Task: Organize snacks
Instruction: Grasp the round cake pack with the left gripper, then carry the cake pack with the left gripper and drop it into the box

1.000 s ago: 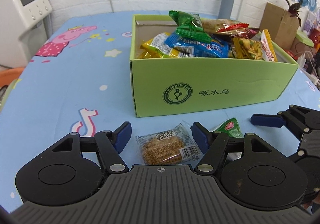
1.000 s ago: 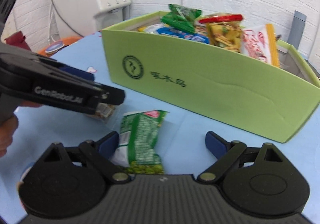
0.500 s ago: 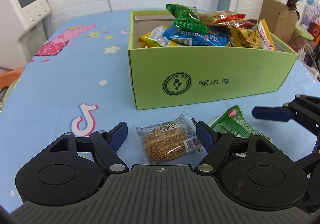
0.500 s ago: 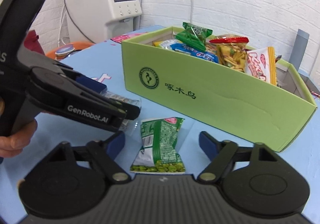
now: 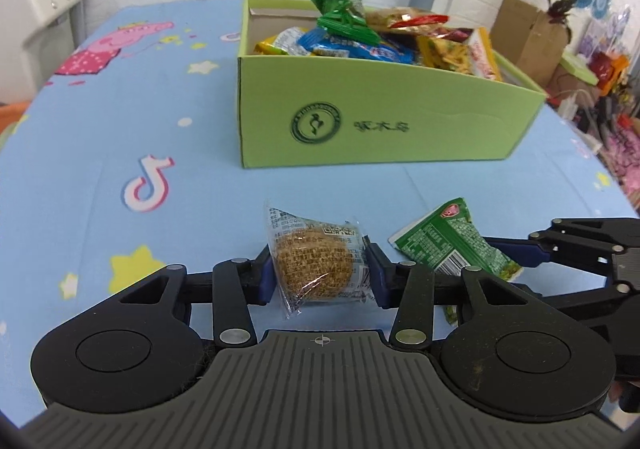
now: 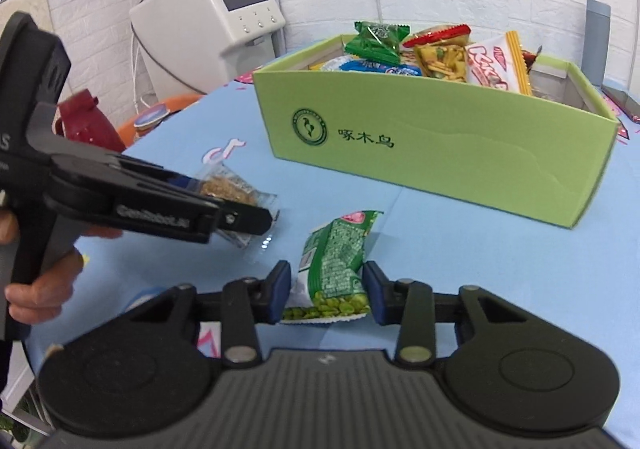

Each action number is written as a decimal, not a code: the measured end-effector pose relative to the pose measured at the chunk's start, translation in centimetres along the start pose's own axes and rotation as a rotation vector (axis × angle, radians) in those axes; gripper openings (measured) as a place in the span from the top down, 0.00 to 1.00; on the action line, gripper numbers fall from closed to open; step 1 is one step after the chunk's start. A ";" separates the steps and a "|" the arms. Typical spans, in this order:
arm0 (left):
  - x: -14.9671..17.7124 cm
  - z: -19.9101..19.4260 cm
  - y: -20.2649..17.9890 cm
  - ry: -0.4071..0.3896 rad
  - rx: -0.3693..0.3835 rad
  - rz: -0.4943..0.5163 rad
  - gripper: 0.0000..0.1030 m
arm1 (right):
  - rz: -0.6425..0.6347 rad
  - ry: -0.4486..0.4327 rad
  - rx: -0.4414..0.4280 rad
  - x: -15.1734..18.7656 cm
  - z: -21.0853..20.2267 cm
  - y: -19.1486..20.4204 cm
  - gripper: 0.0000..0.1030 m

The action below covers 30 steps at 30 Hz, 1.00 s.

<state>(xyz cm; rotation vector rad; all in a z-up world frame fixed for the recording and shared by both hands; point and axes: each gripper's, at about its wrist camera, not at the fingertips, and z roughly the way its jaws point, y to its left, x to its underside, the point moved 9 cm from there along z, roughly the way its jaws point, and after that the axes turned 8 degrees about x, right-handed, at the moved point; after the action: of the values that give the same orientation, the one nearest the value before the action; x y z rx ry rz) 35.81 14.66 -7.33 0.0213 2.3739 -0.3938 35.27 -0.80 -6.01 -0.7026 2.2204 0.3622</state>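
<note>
- A white brick wall backs a bench (image 5: 100, 137) covered in a blue cartoon-print cloth; one white machine with a screen (image 6: 224, 21) stands behind it.
- One light-green cardboard box (image 5: 400, 129) sits on the bench, heaped with snack packets; the heap is too jumbled to count.
- Two packets are outside the box: one clear-wrapped round cake (image 5: 316, 265) and one green pea packet (image 6: 336, 261).
- The left claw (image 5: 320, 273) is closing, its blue pads pressing both sides of the cake wrapper, which stands between them in front of the box.
- The right claw (image 6: 325, 295) is clamped on the lower end of the pea packet, whose top points toward the box.
- The two claws are close side by side, near the box's front wall.
</note>
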 end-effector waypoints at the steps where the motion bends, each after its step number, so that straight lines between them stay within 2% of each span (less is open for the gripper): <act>1: 0.3 -0.4 -0.1 0.000 0.015 -0.004 0.71 | -0.015 0.004 0.017 0.4 -0.3 0.0 0.58; 4: 1.4 -0.8 -0.8 0.019 0.023 0.011 0.70 | -0.025 0.013 0.043 1.7 -1.2 -0.5 0.46; 6: 1.8 -0.4 -0.9 0.030 -0.001 0.028 0.70 | -0.062 0.032 0.073 2.2 -1.5 -0.5 0.09; 9: 1.5 -0.3 -0.9 0.016 -0.007 0.023 0.64 | -0.083 0.034 0.101 2.6 -0.9 -0.6 0.09; 11: 1.6 -0.3 -0.7 0.013 -0.018 0.027 0.53 | -0.059 0.035 0.099 2.3 -0.7 -0.8 0.10; 13: 1.5 -0.5 -0.5 0.000 -0.035 0.032 0.45 | -0.033 0.004 0.085 1.5 -1.1 -0.8 0.10; 16: 1.2 -0.8 -0.3 -0.018 -0.019 0.024 0.42 | -0.033 -0.037 0.073 0.3 -2.0 -0.5 0.10; 18: 1.3 -0.5 -0.2 -0.012 -0.021 0.027 0.44 | -0.050 -0.036 0.081 0.3 -1.7 -0.4 0.11; 19: 1.4 -0.3 -0.2 -0.001 -0.019 0.028 0.48 | -0.060 -0.022 0.086 0.4 -1.3 -0.4 0.16; 20: 1.5 -0.1 -0.2 0.000 -0.013 0.027 0.54 | -0.062 -0.005 0.092 0.7 -0.9 -0.5 0.33; 21: 1.6 -0.1 -0.3 -0.007 -0.012 0.036 0.56 | -0.049 0.019 0.082 1.1 -0.5 -0.5 0.42; 22: 1.6 -0.2 -0.4 -0.007 -0.013 0.043 0.61 | -0.039 0.018 0.069 1.2 -0.3 -0.4 0.46; 23: 1.6 -0.3 -0.5 -0.005 0.000 0.033 0.66 | -0.047 0.019 0.074 1.3 -0.3 -0.4 0.48; 26: 1.2 -1.0 -0.9 -0.006 0.044 0.001 0.69 | -0.029 0.025 0.027 1.2 -0.6 0.0 0.57; 30: -0.5 -2.8 -1.7 -0.050 0.110 -0.015 0.69 | 0.024 -0.003 -0.007 0.2 -1.9 -0.4 0.57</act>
<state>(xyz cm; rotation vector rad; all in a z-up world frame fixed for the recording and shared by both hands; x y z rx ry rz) 34.10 13.86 -4.59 0.0444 2.3022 -0.5253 34.28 -2.11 -4.93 -0.6794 2.2270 0.3825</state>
